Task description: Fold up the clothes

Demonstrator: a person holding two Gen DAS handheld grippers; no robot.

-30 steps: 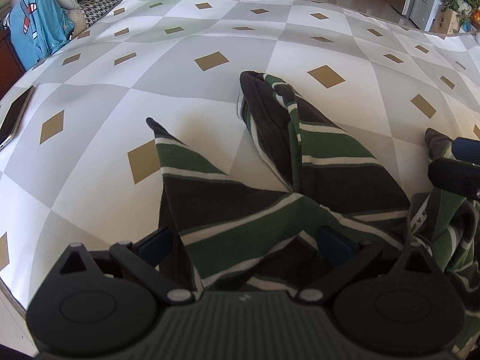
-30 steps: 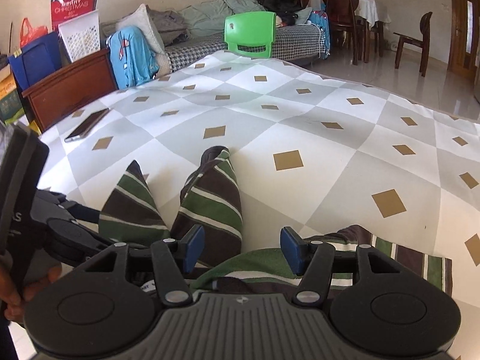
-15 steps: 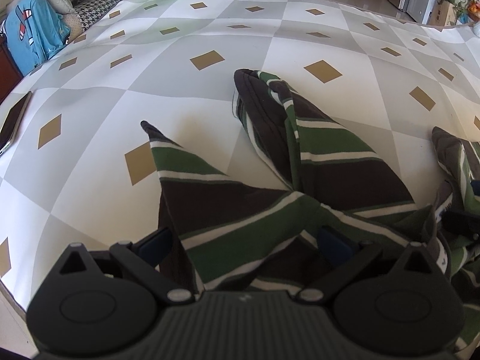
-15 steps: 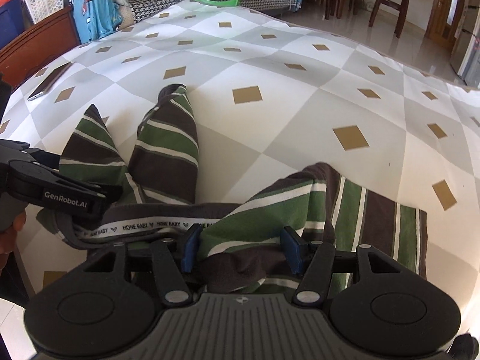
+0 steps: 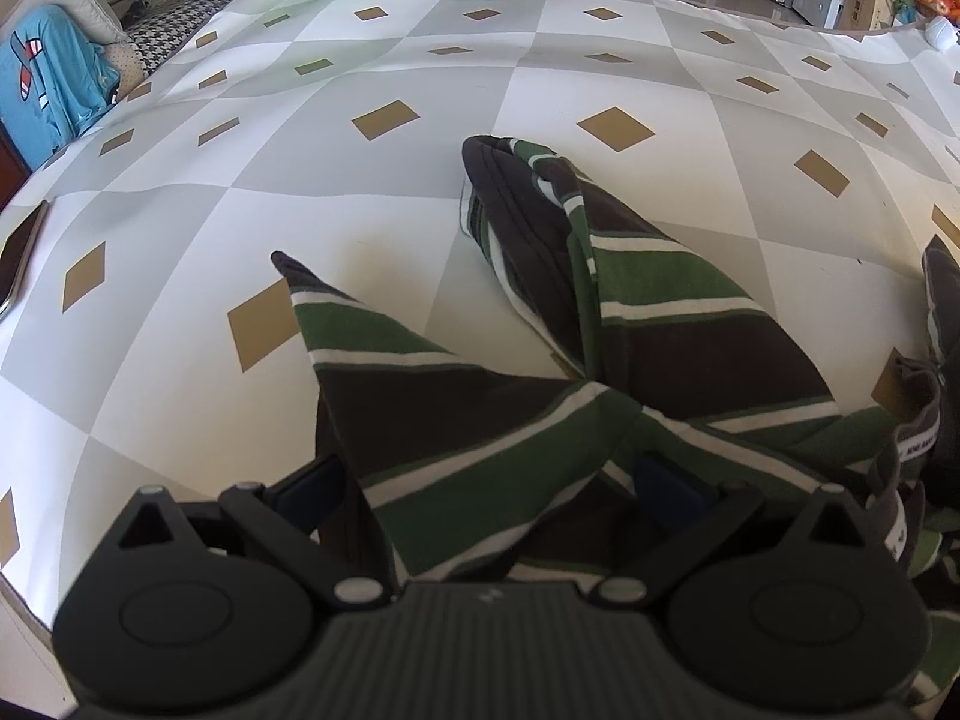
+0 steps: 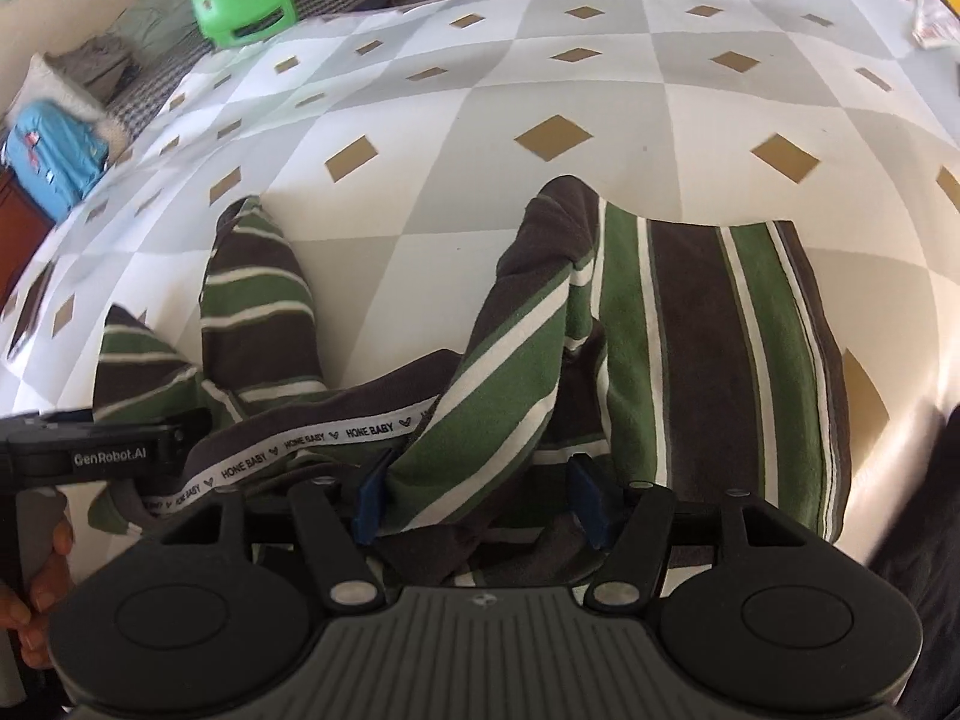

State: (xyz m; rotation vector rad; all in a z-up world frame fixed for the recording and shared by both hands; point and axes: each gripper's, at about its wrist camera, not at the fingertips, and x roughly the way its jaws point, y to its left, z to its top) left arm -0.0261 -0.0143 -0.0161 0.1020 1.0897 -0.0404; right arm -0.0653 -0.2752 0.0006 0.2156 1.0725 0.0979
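striped garment spread low on a diamond-patterned cloth, both grippers over it

the tablecloth point(image 5: 180, 192) fills both views; a green chair point(image 6: 246, 0) sits upper left. only the right wrist view shows the striped garment's point(image 6: 690, 324) flat panel at centre right, its "hone baby" waistband point(image 6: 312, 441) and a hand point(image 6: 42, 576) at lower left; only the left wrist view shows a phone point(image 5: 18, 252) at the left edge. the left gripper point(image 5: 486, 483) and right gripper point(image 6: 480, 495) have fingers apart, fabric bunched between them.
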